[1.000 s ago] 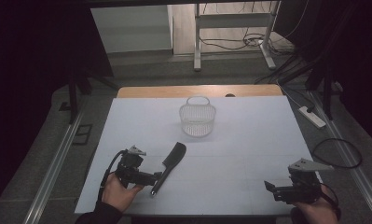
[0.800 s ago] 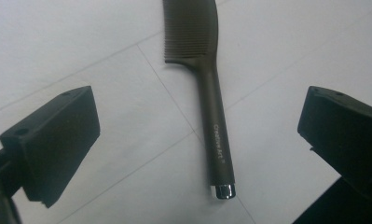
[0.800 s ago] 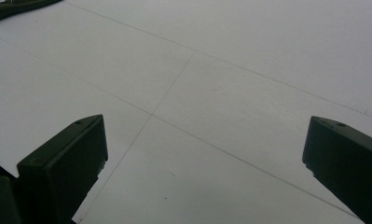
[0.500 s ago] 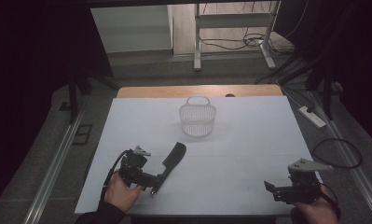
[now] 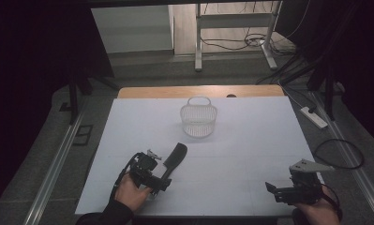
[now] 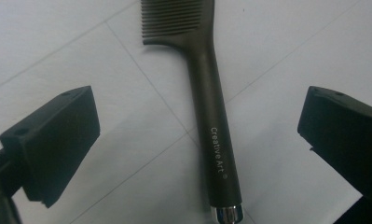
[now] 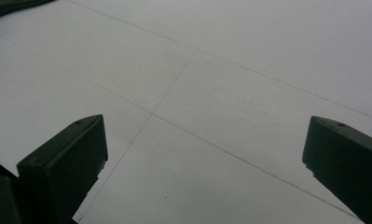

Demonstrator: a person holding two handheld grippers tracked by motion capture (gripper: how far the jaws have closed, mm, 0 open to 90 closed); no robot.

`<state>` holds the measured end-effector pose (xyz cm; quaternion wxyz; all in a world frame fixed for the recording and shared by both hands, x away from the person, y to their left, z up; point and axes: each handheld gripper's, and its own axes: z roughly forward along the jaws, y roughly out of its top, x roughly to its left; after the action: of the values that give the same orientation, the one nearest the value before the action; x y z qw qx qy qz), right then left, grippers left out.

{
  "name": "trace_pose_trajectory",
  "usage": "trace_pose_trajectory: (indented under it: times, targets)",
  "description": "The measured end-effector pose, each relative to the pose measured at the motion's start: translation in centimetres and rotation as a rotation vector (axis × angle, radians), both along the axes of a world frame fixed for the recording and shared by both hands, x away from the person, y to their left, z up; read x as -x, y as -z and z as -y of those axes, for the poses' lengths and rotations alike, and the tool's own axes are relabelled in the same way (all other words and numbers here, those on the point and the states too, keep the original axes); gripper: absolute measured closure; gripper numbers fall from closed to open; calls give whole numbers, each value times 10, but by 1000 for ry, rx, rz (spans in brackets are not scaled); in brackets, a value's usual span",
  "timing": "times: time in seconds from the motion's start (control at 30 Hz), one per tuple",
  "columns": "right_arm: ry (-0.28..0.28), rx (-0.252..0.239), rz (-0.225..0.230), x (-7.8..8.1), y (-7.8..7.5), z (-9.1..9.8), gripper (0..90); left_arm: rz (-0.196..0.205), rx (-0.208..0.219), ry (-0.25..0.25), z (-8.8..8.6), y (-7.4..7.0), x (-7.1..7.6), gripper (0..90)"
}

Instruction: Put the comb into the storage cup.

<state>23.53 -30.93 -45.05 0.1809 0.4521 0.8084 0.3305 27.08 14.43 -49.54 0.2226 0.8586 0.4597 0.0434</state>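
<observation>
A black comb (image 5: 174,158) with a long handle lies flat on the white table (image 5: 250,140) at the front left, teeth end pointing away. In the left gripper view its handle (image 6: 212,126) reads "Creative Art" and runs up between my two jaws without touching either. My left gripper (image 5: 164,180) (image 6: 197,135) is open and sits low over the near end of the handle. At the front right, my right gripper (image 5: 273,189) (image 7: 204,158) is open above bare table with nothing between its jaws.
A white wire basket (image 5: 198,119) stands upright at the middle back of the table. A wooden strip (image 5: 198,91) runs along the far edge. On the floor to the right lie a power strip (image 5: 312,117) and a looped cable (image 5: 339,152).
My left gripper has slid a little to the right, bringing the comb's handle between its jaws. The comb and the right gripper have stayed put.
</observation>
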Motion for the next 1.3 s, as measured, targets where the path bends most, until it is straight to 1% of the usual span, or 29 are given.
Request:
trace_pose_trajectory:
  times: [0.03, 0.07, 0.13, 0.17, 0.2, 0.3, 0.33, 0.37, 0.4, 0.47, 0.5, 0.73, 0.9, 1.0, 1.13, 1.2, 1.27, 1.3]
  targets:
    - [0, 0, 0, 0, 0, 0, 1, -13, -11, 6, 3, 4, -1, 0]
    - [0, 0, 0, 0, 0, 0, 1, -13, -11, 6, 3, 4, -1, 0]
    - [-1, 2, 0, 0, 0, 0, 1, -25, -23, 10, 6, 8, -2, 0]
    - [-1, 2, 0, 0, 0, 0, 1, -33, -41, 14, 8, 12, -3, 0]
    - [-1, 2, 0, 0, 0, 0, 1, -33, -41, 14, 8, 12, -3, 0]
    - [-2, 4, 0, 0, 0, -1, 1, -41, -62, 18, 11, 16, -5, 0]
    - [-2, 4, 0, 0, 0, -1, 1, -43, -72, 18, 13, 17, -5, 0]
    - [-3, 4, 0, 0, 0, -1, 1, -48, -96, 22, 15, 21, -5, 0]
    - [-3, 4, 0, 0, 0, -1, 1, -48, -96, 22, 15, 21, -5, 0]
    - [-3, 5, 0, 0, 0, -1, 1, -51, -115, 22, 18, 24, -5, 0]
    - [-5, 6, 1, 0, 0, -1, 1, -64, -139, 27, 21, 28, -6, 0]
    - [-5, 8, 1, 0, 0, -1, 1, -65, -139, 17, 21, 29, -6, 0]
    - [-7, 9, 0, 0, 0, -1, 1, -68, -144, 27, 22, 28, -5, 6]
    - [-7, 10, -1, 0, 0, -1, 1, -69, -140, 35, 23, 23, -3, 112]
    - [-7, 13, -1, 0, 0, -1, 2, -60, -133, 30, 21, 19, -1, 320]
    - [-7, 13, -1, 0, 0, -2, 3, -45, -120, 35, 18, 16, 0, 461]
    - [-8, 14, -2, 0, 0, -2, 4, -40, -118, 43, 18, 16, 1, 581]
    - [-8, 14, -2, 0, 0, -2, 4, -38, -116, 54, 18, 16, 1, 581]
